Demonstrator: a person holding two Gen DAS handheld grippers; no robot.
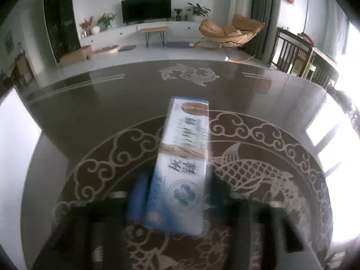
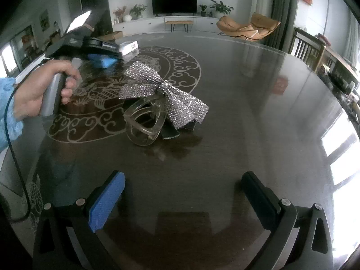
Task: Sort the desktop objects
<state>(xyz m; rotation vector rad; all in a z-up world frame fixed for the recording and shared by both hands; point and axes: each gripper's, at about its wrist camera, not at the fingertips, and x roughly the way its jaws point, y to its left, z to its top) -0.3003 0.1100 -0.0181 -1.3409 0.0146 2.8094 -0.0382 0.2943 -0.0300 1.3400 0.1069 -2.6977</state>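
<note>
On my left wrist view, the left gripper [image 1: 177, 193] has its jaws closed on a white and blue box [image 1: 182, 168], one blue pad pressed against its left side; the other side is too blurred for me to make out. The box points away from me over the bench [image 1: 90, 103]. The right wrist view shows what that one cannot: the person's left hand [image 2: 38, 90] wrapped round the gripper handle, a blue sleeve [image 2: 9, 112] behind it, and the box [image 2: 129, 46] sticking out past the tool near the far edge of the bench.

My right gripper [image 2: 182, 191] hangs with its jaws wide apart and nothing between them, bare dark glass below. Just ahead lie one glittering silver bow [image 2: 162, 92] and one clear plastic hair clip [image 2: 144, 121], touching each other.

The bench is glossy, dark and round-edged, with pale fish and cloud scrollwork. Beyond it I see one television [image 1: 146, 7] on a long white cabinet [image 1: 139, 31], one tan lounge chair [image 1: 234, 33] and potted plants.
</note>
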